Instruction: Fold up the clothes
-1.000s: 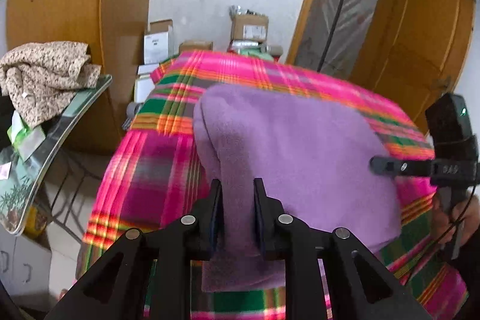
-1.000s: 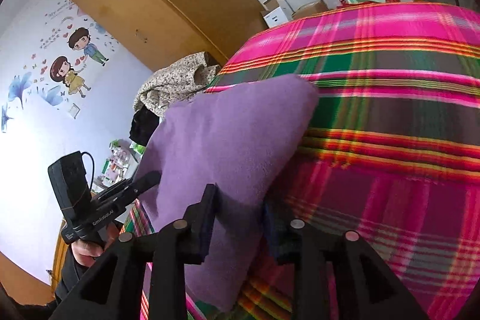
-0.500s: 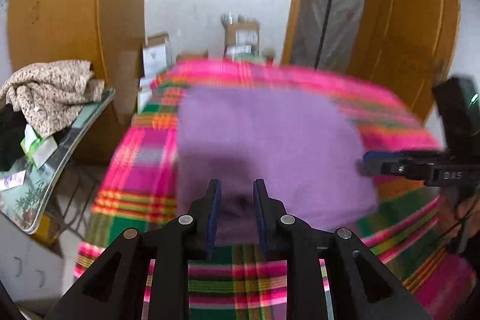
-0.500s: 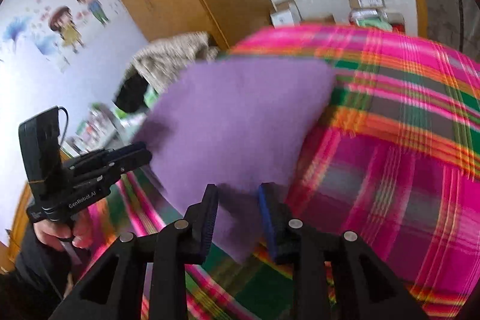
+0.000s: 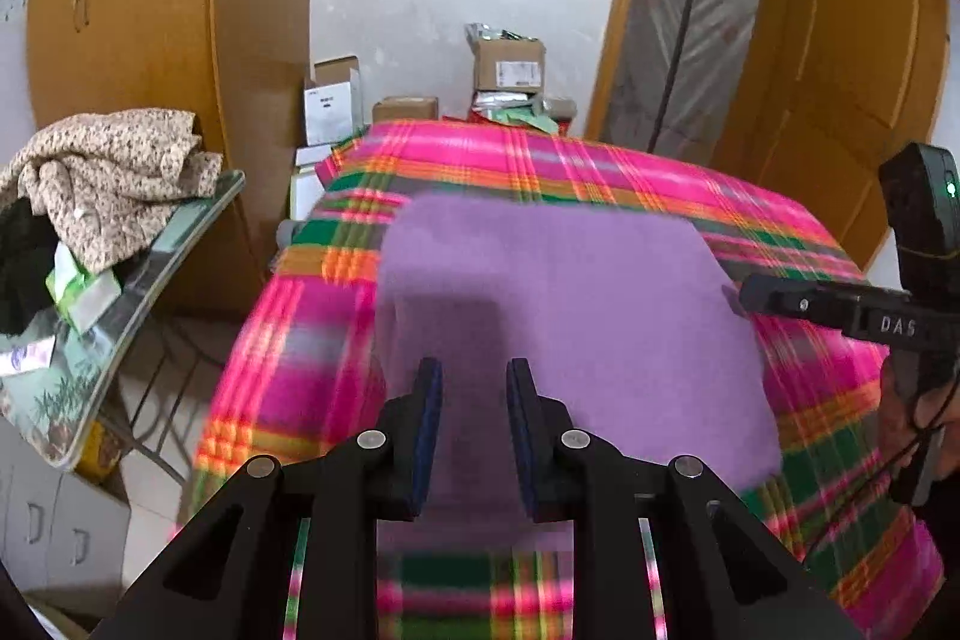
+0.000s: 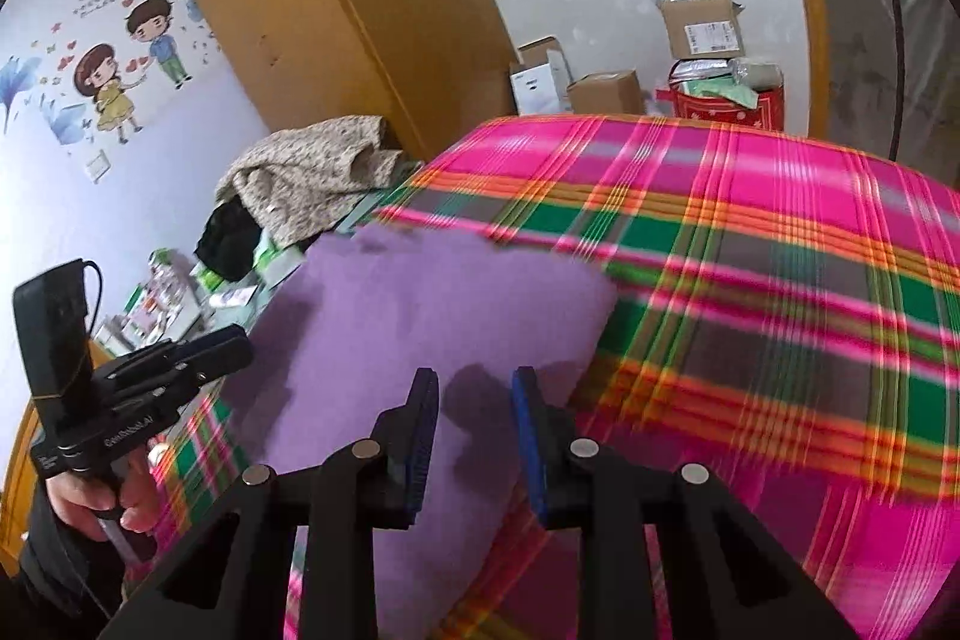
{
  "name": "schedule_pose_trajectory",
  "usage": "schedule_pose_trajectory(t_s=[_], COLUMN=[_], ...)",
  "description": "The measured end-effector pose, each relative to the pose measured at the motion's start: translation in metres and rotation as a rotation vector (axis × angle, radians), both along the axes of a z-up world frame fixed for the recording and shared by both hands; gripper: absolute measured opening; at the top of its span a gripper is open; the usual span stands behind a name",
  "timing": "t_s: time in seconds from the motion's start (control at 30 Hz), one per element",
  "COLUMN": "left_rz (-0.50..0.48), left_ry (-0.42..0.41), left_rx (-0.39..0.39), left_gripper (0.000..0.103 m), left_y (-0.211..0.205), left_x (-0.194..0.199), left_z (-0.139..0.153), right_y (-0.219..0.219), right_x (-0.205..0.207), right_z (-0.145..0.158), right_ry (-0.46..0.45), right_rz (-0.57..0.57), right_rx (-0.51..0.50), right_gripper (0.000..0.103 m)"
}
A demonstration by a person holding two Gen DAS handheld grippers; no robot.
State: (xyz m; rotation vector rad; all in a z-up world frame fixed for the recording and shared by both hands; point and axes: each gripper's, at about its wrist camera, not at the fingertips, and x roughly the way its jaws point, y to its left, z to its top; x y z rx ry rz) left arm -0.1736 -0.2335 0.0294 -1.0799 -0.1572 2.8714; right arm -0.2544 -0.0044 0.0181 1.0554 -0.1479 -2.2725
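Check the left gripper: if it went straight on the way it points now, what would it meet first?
Most likely the purple cloth. The left gripper is open, with the cloth lying directly ahead between its fingers on the plaid cover. Depth is unclear, so it may already be touching.

- Purple garment (image 5: 570, 316): plain fleece-like cloth, folded into a rough rectangle, lying flat.
- Location: centre of the left wrist frame; lower centre-left of the right wrist frame (image 6: 420, 316).
- Near edge: extends to the bottom centre of both frames.
- Far edge: blurred.
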Motion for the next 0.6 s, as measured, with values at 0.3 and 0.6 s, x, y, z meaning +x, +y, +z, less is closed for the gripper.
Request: schedule_pose_trajectory(t_s=[0.3,0.6], left_rz=[0.026,0.024], left_ry=[-0.062,-0.036], left_rx=[0.036,0.026], left_gripper=[0.023,0.023], left_y=[-0.014,-0.012], left_x=[-0.072,-0.039], left_z=[-0.009,-0.008], right_y=[-0.01,-0.003], right_x=[-0.056,-0.052], right_z=[-0.022,-0.019], right_ry=[-0.05,-0.069], right_rz=[-0.052,-0.067], right_rx=[0.011,0.003], right_gripper=[0.026,0.026])
